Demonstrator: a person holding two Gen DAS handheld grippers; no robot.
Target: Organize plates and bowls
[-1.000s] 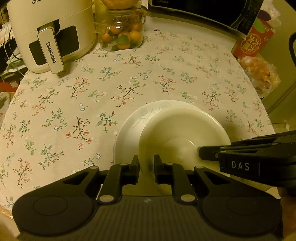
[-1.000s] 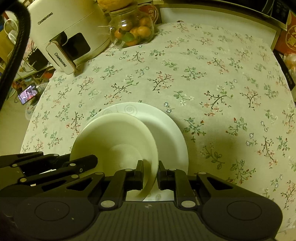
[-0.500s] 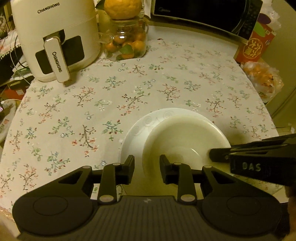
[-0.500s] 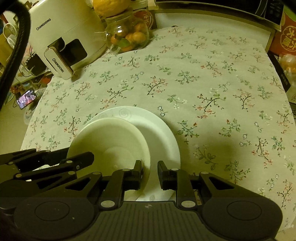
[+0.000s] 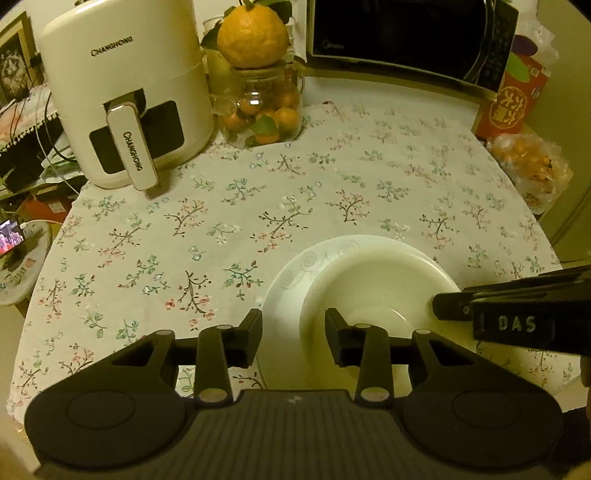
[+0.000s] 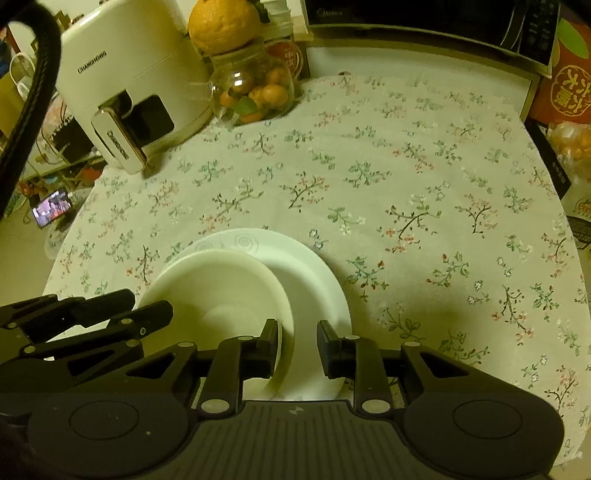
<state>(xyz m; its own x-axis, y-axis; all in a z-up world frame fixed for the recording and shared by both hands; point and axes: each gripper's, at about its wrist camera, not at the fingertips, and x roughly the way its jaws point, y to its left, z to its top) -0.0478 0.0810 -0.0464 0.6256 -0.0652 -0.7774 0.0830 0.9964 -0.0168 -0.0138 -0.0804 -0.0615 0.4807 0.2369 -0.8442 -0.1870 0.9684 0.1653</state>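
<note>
A cream bowl (image 5: pixel 376 288) sits on a white plate (image 5: pixel 291 280) with swirl marks, near the table's front edge. My left gripper (image 5: pixel 293 341) is open, its jaws on either side of the bowl's left rim without gripping it. My right gripper (image 6: pixel 297 345) is open too, astride the bowl's (image 6: pixel 218 291) right rim over the plate (image 6: pixel 314 273). Each gripper shows in the other's view: the right one (image 5: pixel 517 310) at the bowl's right, the left one (image 6: pixel 85 317) at its left.
The table wears a floral cloth (image 5: pixel 332 192). At the back stand a white air fryer (image 5: pixel 122 96), a glass jar of small oranges (image 5: pixel 264 110) with a large orange on top, and a microwave (image 5: pixel 406 33). A bag of fruit (image 5: pixel 532 170) lies at the right edge.
Both grippers have opened and let go of the bowl's rim, then drawn back and up. The bowl now rests on the plate.
</note>
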